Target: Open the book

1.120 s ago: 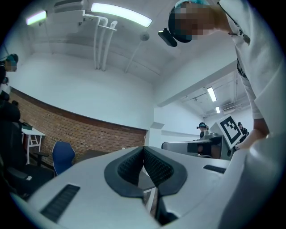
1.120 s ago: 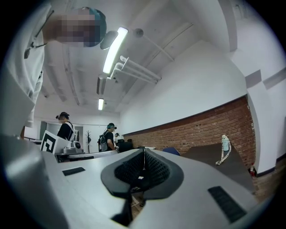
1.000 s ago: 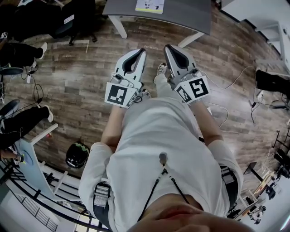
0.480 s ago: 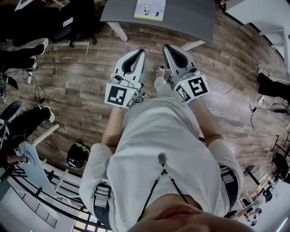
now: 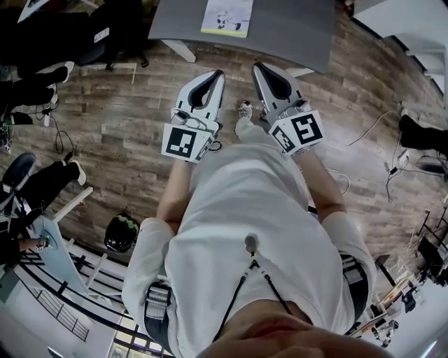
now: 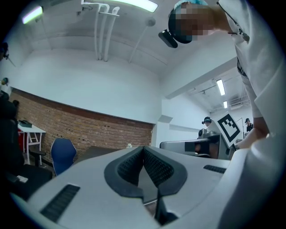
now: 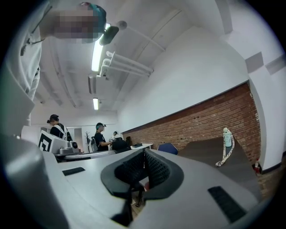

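Observation:
The book (image 5: 227, 15), thin with a light illustrated cover, lies closed on the grey table (image 5: 294, 28) at the top of the head view. My left gripper (image 5: 218, 73) and right gripper (image 5: 257, 66) are held side by side in front of the person's body, over the wood floor and short of the table's near edge. Both point towards the table. In the left gripper view the left gripper (image 6: 144, 148) has its jaws together with nothing between them. The right gripper (image 7: 144, 151) in its own view looks the same, shut and empty. Neither gripper view shows the book.
White table legs (image 5: 183, 49) stand just ahead of the grippers. Seated people's legs (image 5: 42, 80) and chairs line the left side. A dark helmet (image 5: 120, 233) lies on the floor at lower left, cables (image 5: 364, 129) at right. A blue chair (image 6: 62, 153) stands by the brick wall.
The table and book have slid lower in the head view, closer to the grippers, as the person walks forward. Both grippers stay shut and side by side.

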`<act>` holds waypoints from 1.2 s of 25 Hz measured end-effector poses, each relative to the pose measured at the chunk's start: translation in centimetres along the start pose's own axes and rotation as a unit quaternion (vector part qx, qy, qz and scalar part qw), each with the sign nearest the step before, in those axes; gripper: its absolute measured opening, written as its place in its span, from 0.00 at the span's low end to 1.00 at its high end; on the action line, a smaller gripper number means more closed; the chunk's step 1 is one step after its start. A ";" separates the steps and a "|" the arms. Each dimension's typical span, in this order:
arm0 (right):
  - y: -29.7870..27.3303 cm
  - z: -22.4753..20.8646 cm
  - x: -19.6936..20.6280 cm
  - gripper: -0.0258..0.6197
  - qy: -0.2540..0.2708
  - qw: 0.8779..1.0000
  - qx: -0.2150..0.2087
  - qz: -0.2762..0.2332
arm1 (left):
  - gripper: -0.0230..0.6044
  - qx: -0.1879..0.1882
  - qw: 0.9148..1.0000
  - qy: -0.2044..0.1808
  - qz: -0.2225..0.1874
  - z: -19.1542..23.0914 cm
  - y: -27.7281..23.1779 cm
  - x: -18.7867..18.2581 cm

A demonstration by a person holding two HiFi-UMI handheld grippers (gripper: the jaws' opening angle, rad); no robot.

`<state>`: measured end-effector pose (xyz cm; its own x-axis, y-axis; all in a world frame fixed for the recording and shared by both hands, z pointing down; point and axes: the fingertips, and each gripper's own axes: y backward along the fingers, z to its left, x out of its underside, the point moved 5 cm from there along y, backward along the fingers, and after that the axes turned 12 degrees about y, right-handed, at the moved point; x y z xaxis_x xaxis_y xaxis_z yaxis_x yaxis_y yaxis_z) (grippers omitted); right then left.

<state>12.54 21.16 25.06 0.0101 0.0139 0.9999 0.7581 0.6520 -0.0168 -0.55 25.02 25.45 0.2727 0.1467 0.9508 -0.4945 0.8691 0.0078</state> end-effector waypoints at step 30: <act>-5.8 -17.4 4.0 0.10 -0.032 0.999 -0.008 0.019 | 0.08 -0.053 0.997 -0.013 0.047 3.7 -18.6 5.1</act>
<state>19.51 4.27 29.25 -0.0026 0.0875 0.9962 0.7685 0.6375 -0.0540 7.03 7.84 31.24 0.2072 0.2186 0.9536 -0.4272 0.8971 -0.1129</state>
